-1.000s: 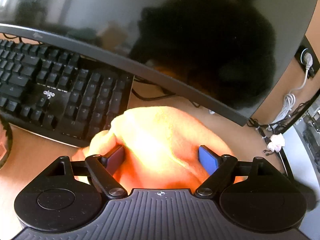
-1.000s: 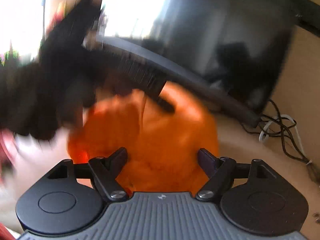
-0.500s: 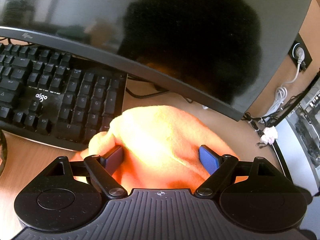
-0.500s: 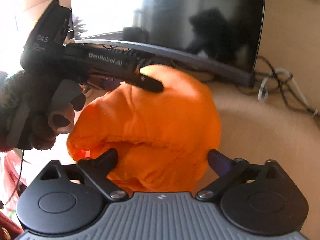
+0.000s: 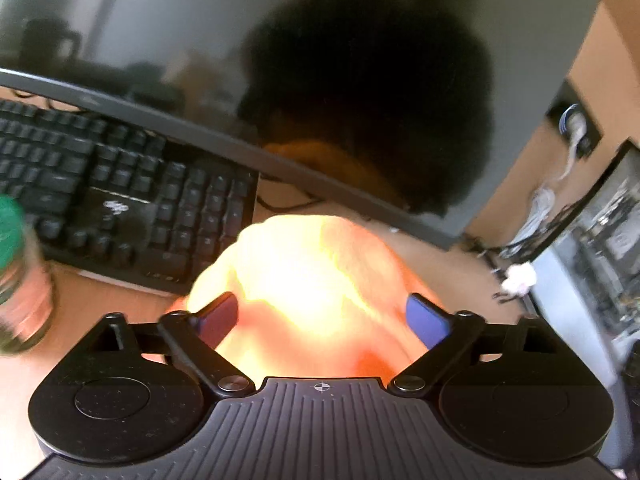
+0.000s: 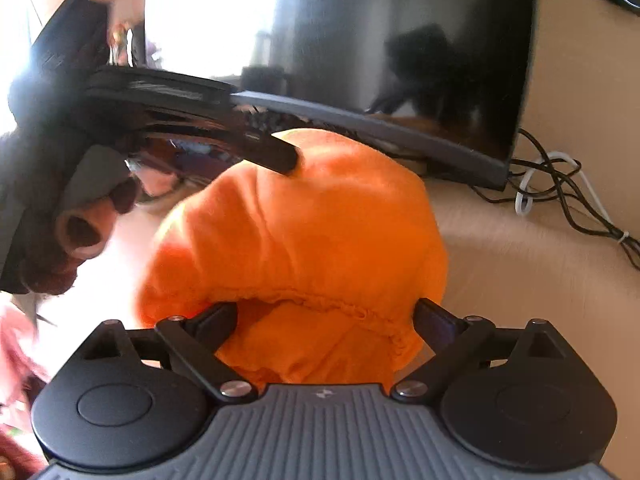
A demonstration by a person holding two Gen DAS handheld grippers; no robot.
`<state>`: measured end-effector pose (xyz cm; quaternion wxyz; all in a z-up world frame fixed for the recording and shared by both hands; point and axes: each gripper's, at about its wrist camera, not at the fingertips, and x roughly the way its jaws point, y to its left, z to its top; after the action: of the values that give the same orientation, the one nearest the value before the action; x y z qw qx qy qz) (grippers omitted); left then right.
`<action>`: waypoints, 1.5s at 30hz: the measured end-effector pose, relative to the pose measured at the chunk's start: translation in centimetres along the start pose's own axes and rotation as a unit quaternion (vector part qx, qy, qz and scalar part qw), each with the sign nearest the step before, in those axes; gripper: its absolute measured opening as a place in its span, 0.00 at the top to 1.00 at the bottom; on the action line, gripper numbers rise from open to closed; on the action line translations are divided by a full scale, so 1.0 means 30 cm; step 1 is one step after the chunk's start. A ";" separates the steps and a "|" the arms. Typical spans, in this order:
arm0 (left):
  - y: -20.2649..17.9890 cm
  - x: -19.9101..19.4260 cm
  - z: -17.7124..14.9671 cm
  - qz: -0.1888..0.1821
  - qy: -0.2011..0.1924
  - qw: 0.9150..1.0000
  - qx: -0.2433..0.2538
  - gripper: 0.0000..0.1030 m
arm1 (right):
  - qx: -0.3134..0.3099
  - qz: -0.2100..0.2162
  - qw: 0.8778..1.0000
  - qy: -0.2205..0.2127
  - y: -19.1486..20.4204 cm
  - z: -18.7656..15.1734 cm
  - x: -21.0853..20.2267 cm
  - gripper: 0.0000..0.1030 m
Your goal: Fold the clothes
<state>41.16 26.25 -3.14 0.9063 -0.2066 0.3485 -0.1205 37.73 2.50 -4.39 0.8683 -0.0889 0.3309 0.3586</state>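
Note:
An orange garment (image 6: 304, 232) lies bunched in a rounded heap on the wooden desk (image 6: 512, 264), in front of a dark monitor (image 6: 400, 60). My right gripper (image 6: 324, 316) is open, and the heap's hemmed near edge sits between its wide-spread fingers. In the left wrist view the same garment (image 5: 316, 276) is washed out by sunlight and fills the gap of my open left gripper (image 5: 320, 316). From the right wrist view, the left gripper (image 6: 276, 156) comes in from the upper left in a dark-gloved hand (image 6: 44, 184), its fingertip touching the top of the heap.
A black keyboard (image 5: 120, 200) lies left of the garment under the monitor (image 5: 280, 60). A green-capped bottle (image 5: 20, 264) stands at the left edge. Cables (image 6: 560, 188) trail on the desk to the right, and a wall socket (image 5: 574, 126) sits beyond.
The right gripper has swung round and closed in on the heap. The left view has shifted, bringing the green-capped bottle in at the left. Both grippers stay open.

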 end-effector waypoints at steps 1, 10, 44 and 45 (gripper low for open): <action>-0.001 -0.037 -0.013 -0.002 -0.002 1.000 -0.002 0.07 | 0.013 0.004 1.000 -0.003 -0.012 0.003 -0.018 0.07; 0.010 0.038 -0.202 0.087 0.084 0.992 0.042 0.06 | 0.122 -0.046 0.991 0.016 -0.151 -0.007 -0.018 0.06; -0.205 -0.128 -0.394 0.206 0.014 0.978 -0.010 0.01 | 0.011 -0.051 0.996 -0.067 -0.159 -0.046 -0.076 0.00; -0.223 -0.124 -0.386 0.200 0.010 0.980 -0.008 0.01 | -0.009 -0.064 0.996 -0.067 -0.158 -0.054 -0.073 0.00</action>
<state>30.05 18.32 -5.68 0.9068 -0.1390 0.3928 0.0644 38.99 -2.82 -4.64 0.9089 -0.0938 0.2628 0.3100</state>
